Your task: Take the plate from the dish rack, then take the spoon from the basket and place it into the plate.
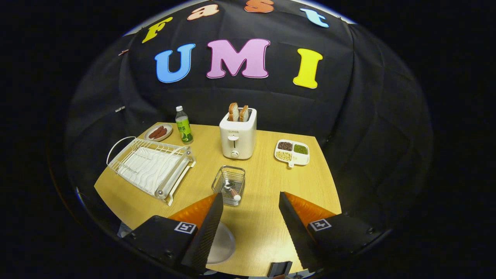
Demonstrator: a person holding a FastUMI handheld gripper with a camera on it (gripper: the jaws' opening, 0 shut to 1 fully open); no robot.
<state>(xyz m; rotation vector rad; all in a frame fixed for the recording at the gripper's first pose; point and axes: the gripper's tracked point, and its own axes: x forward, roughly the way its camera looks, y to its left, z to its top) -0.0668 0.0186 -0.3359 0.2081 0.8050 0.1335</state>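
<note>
My gripper [251,203] hangs above the near part of the wooden table [267,228], its fingers wide apart with only bare tabletop between them. A pale round plate [221,244] lies flat on the table, partly hidden under the left finger [209,224]. Just ahead of the fingers, slightly left, stands a small wire basket [228,184] with a spoon [232,190] leaning inside, its handle end poking toward me. The white wire dish rack [151,168] sits further left on the table and holds no dishes.
A white toaster [237,135] with two bread slices stands beyond the basket. A green bottle [184,126] and a small plate of sausages [158,132] are at the back left. A divided tray of beans [292,152] sits at the back right.
</note>
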